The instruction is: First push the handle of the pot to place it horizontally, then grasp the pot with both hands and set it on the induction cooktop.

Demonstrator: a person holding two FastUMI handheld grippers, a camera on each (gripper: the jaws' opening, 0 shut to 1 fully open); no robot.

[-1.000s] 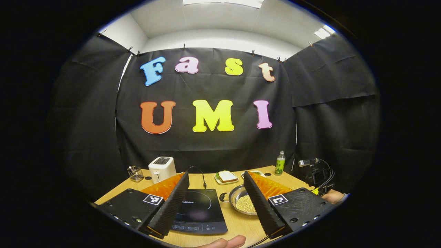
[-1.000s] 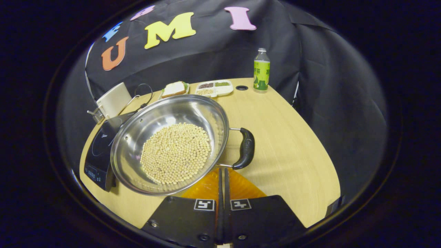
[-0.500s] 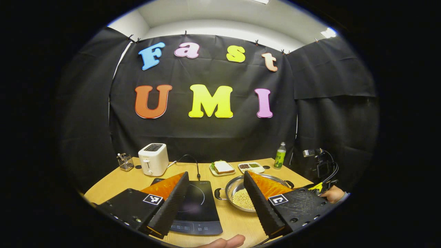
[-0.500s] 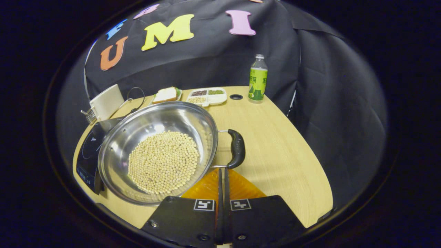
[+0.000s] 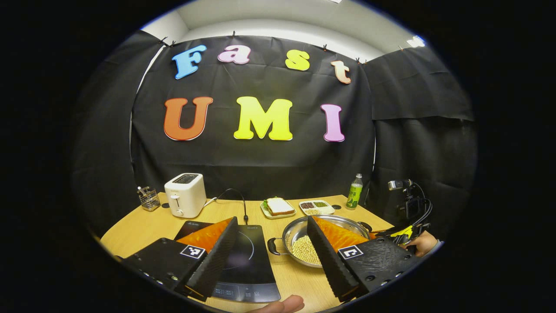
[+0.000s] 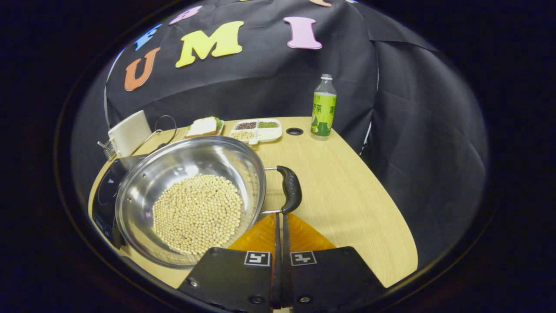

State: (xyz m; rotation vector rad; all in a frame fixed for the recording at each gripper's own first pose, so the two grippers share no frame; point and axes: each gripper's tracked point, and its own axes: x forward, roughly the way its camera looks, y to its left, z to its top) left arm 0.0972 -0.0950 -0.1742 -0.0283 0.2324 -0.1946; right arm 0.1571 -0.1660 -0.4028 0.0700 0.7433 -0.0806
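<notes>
— Tongs first, left to right. Left tongs (image 5: 272, 221): fingers wide apart, nothing between them, hanging over the near edge of the table. They've drawn back and lifted a little in the last second; more of the table is in the left gripper view now.

— What's under them?

— Flat black glass induction cooktop (image 5: 252, 256), bare. Just right of it is the round stainless steel pot (image 5: 290, 230), on the pale wooden table (image 6: 347, 204), close against the cooktop's edge and not on it. Layer of pale dried soybeans (image 6: 197, 213) in the bottom.

— Handles?

— That's the change. The pot has turned. The black loop handle on its left (image 5: 273, 245) now sticks out towards the cooktop. The black loop handle on its right (image 6: 290, 189) has swung round and sits on the far side from it. From the left gripper view the two lie nearly straight across.

— And the right tongs (image 6: 280, 215)?

— Fingers pressed together, gripping nothing. Tips are at the near end of the right handle, touching it as far as I can tell. So it's a nudge with closed tips, not a grasp.

— Meaning?

— My reading: the push is about finished. Next the right pair must open and each pair take a handle. The lift across is short, but a tilt could spill the beans.
</notes>
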